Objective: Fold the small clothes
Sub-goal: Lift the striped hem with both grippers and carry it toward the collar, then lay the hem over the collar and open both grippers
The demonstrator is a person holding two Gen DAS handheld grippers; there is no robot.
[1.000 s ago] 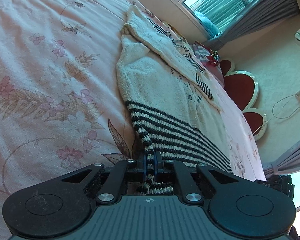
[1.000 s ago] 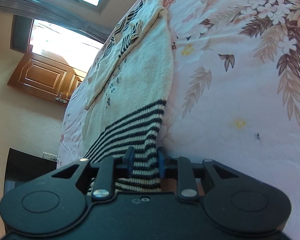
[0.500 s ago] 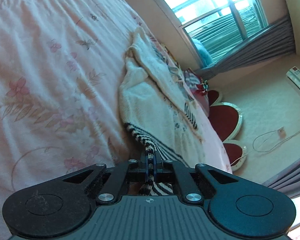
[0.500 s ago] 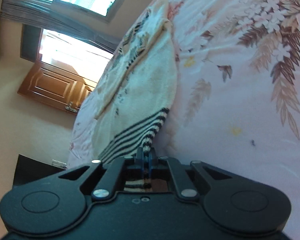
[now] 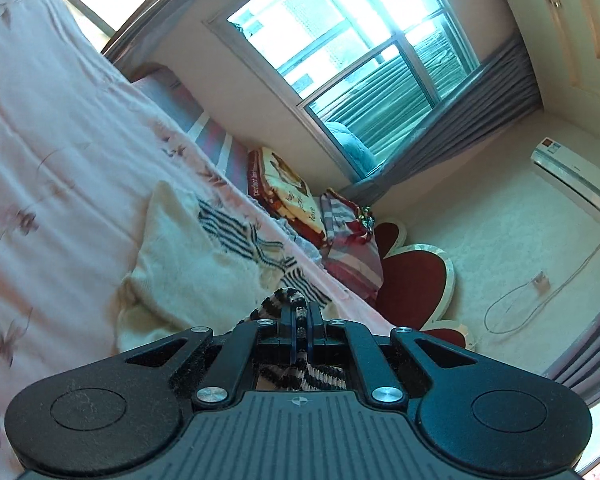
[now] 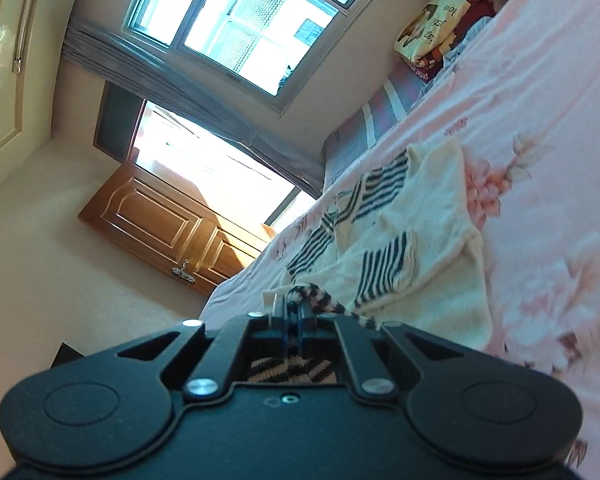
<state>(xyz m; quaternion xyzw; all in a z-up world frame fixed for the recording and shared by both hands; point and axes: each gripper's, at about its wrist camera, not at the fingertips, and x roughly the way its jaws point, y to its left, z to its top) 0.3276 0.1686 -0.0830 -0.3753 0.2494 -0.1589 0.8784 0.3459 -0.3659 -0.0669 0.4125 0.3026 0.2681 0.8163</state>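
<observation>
Hem lifted since earlier; left gripper (image 5: 300,322) and right gripper (image 6: 292,318) pinch sweater (image 5: 188,264) hem tightly.

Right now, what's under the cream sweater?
The pink floral bedsheet lies under the cream sweater. The sweater's striped hem is lifted, pinched in the left gripper and the right gripper. Anything between sweater and sheet is hidden.

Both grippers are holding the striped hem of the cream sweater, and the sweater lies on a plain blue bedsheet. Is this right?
Not quite: the bedsheet is pink with a flower print, as the right wrist view shows. The left gripper and right gripper do hold the sweater by its striped hem.
</observation>
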